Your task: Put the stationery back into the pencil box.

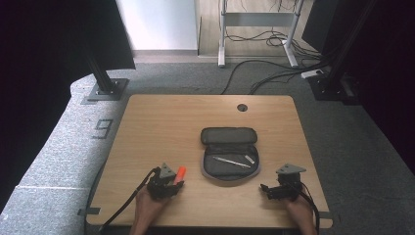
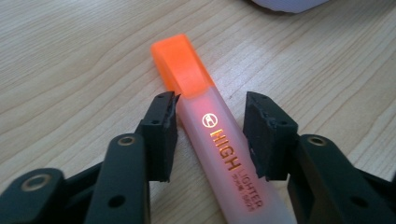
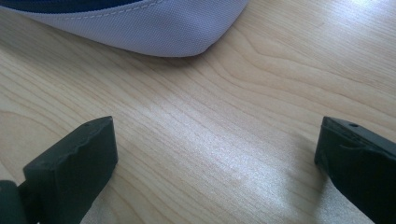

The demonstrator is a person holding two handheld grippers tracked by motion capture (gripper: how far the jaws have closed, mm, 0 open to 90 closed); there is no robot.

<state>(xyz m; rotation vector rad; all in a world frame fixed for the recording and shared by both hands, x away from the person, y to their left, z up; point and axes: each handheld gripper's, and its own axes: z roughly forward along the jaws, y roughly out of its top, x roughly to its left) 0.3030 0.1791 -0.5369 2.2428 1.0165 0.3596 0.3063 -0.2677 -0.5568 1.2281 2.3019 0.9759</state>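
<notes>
Straddling orange highlighter (image 2: 219, 140) | left gripper (image 2: 211, 133) jaws set close beside barrel, small gaps seen | right gripper (image 3: 217, 154) spread wide over table (image 3: 210, 116)

Even, soft light falls on the table (image 1: 161, 117) from above, while both sides of the high view are dark. Glare whitens the wood in the right gripper view; close parts blur.

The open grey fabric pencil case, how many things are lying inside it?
2. A slim silver pen lies across the middle of the open grey fabric pencil case, and a small silver piece lies near its right edge. More may be hidden.
</notes>
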